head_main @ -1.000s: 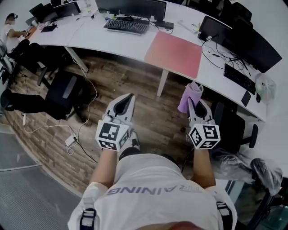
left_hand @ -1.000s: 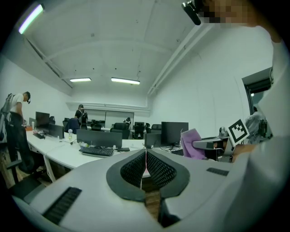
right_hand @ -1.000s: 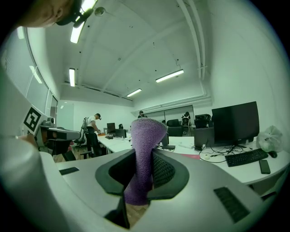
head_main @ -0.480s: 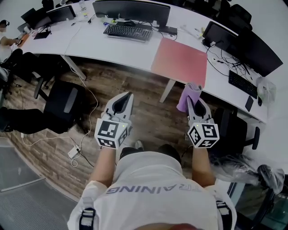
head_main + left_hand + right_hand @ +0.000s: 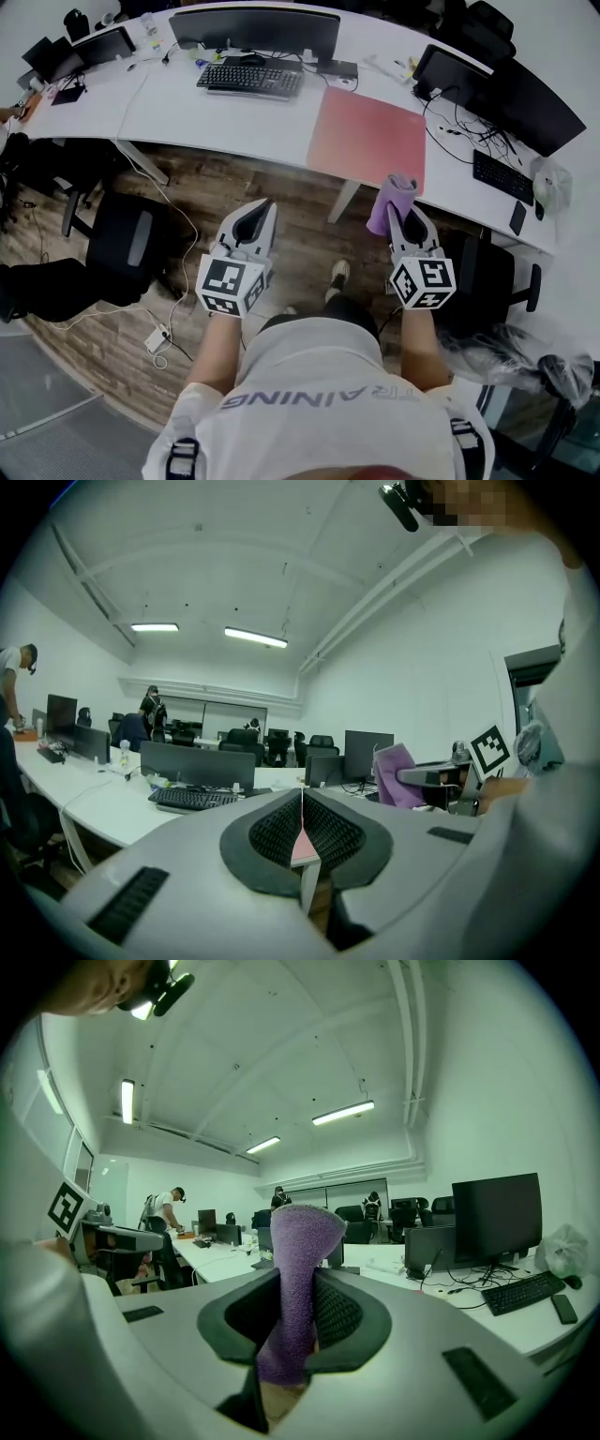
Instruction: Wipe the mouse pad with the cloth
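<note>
A long white tabletop (image 5: pixel 187 103) curves across the upper part of the head view, with wood floor (image 5: pixel 281 187) below it. A wide black monitor (image 5: pixel 253 26) stands at the tabletop's far edge, and two more monitors (image 5: pixel 534 94) stand on the right wing. A black chair (image 5: pixel 131 246) sits on the floor to the left, near the tabletop's edge.

The pink mouse pad (image 5: pixel 367 139) lies flat on the tabletop, just right of the keyboard (image 5: pixel 247 81), its near edge close to the tabletop's edge. A second keyboard (image 5: pixel 502 172) lies further right.

The person holds both tools out over the floor, short of the tabletop. The left hand-held gripper (image 5: pixel 263 204) points toward the tabletop between the keyboard and the pad; in its own view the left hand-held gripper (image 5: pixel 302 803) has its jaws pressed together with nothing between them, and a sliver of the mouse pad (image 5: pixel 302 847) shows behind them.

The right hand-held gripper (image 5: pixel 401 208) points at the pad's near right corner. In its own view the right hand-held gripper (image 5: pixel 292 1321) is clamped on the purple cloth (image 5: pixel 298 1269), which stands up past the jaws in a bunched fold. From the head view the cloth (image 5: pixel 391 202) lies just below the pad, not touching it.
</note>
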### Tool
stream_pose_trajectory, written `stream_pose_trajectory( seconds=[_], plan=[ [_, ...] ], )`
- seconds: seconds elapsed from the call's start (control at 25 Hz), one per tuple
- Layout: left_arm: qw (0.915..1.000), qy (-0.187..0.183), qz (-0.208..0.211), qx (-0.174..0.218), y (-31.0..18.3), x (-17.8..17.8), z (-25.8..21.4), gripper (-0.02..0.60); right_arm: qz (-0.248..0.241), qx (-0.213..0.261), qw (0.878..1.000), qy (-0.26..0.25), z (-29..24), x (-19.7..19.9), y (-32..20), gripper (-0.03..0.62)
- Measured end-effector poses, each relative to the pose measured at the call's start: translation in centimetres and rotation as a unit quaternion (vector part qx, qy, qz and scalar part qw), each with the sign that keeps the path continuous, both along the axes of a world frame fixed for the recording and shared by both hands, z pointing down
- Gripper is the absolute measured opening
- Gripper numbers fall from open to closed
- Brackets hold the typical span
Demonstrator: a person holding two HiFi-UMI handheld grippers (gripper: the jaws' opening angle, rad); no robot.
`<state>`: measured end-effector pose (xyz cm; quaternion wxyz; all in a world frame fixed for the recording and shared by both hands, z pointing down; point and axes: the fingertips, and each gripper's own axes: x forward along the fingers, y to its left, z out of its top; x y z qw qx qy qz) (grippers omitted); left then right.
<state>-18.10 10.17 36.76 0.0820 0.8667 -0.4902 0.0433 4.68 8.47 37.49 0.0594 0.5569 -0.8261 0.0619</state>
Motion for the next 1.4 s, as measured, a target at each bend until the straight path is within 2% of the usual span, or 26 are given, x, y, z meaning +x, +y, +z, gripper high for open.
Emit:
stream_pose_trajectory(
  seconds=[0.48, 0.8, 1.12, 1.4],
  plan=[
    [0.9995, -0.021, -0.025, 0.003, -14.3, 5.3, -0.8, 0.032, -0.019, 0.0, 1.0, -0.024, 0.5, 5.5, -15.5, 0.095],
    [0.9991, -0.033, -0.027, -0.006, -24.1, 11.8, -0.6, 0.032, -0.025, -0.009, 0.999, -0.029, 1.2, 11.8, -25.5, 0.095],
    [0.9987, -0.041, -0.005, -0.031, -31.3, 17.1, 1.7, 0.032, 0.015, -0.036, 0.999, -0.032, 3.9, 18.9, -31.6, 0.095],
    [0.9979, -0.035, 0.031, -0.044, -36.6, 17.9, 3.4, 0.032, 0.05, -0.06, 0.997, -0.027, 5.9, 19.7, -34.5, 0.095]
  ],
)
